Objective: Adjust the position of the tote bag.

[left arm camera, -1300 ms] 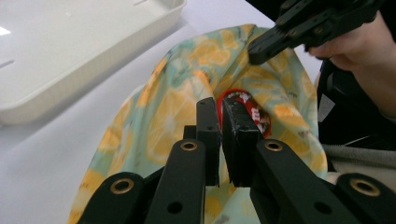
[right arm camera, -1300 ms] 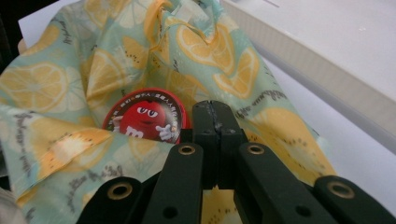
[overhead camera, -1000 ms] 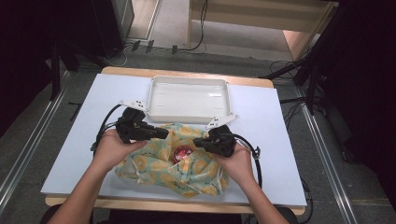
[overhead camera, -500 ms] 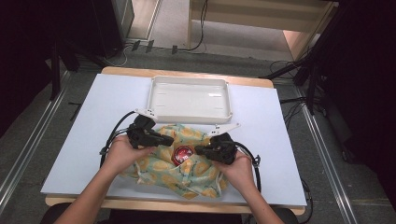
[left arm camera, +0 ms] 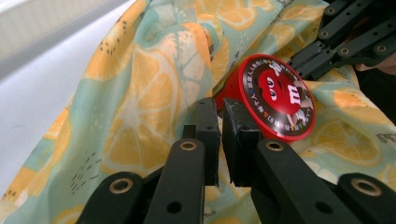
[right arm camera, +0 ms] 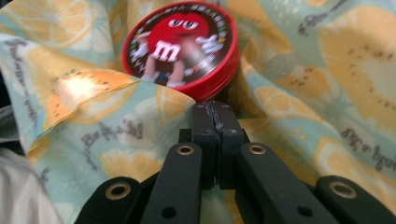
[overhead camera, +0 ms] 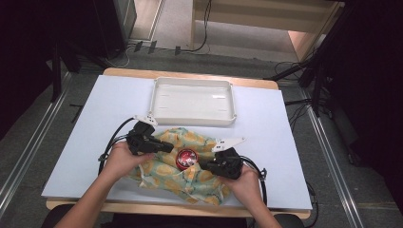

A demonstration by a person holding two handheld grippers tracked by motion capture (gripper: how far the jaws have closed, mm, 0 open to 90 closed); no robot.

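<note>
A round red candy tin (overhead camera: 186,158) with a cartoon lid lies on a crumpled cloth (overhead camera: 190,183) printed with orange slices, near the table's front edge. My left gripper (overhead camera: 168,148) comes in from the left and its tips stop just short of the tin's side. In the left gripper view its jaws (left arm camera: 220,109) stand almost together, with nothing seen between them, right beside the tin (left arm camera: 275,98). My right gripper (overhead camera: 203,165) points at the tin from the right. Its pads (right arm camera: 215,109) are pressed together just below the tin (right arm camera: 180,46), over the cloth (right arm camera: 327,70).
An empty white tray (overhead camera: 157,102) stands at the back middle of the white table top (overhead camera: 85,142). Cables trail from both grippers toward the front edge. The right gripper's black linkage (left arm camera: 345,37) shows beyond the tin in the left gripper view.
Both hands have sunk and drawn in toward the tin from either side. The cloth has bunched a little closer around the tin.
</note>
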